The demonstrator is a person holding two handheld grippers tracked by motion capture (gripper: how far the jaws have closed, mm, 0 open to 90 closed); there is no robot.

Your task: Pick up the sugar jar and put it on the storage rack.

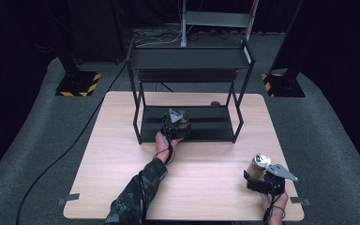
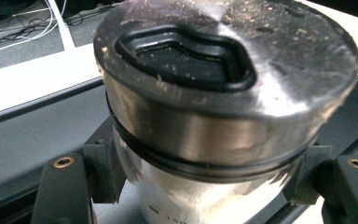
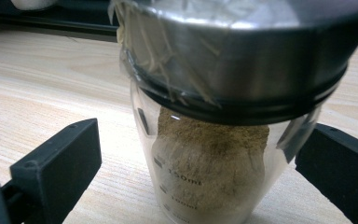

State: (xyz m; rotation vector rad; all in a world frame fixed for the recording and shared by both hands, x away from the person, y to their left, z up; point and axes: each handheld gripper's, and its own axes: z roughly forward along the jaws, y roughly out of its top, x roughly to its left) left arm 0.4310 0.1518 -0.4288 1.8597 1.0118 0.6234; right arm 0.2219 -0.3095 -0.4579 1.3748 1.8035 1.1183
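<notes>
Fingers of the left gripper are clamping a steel-lidded jar over the black rack's lower shelf. Jaws of the right gripper are standing apart around a second jar (brown powder inside), which is resting on the wooden table near its right front corner.

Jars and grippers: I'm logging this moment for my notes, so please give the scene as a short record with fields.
surface: wooden table
rack: black two-level shelf at the table's far side
left gripper: shut on a steel-lidded jar at the rack's lower shelf
right gripper: jaws either side of a second jar, pads apart from the glass
second jar contents: brown powder
second jar place: standing on the table, near right corner
</notes>
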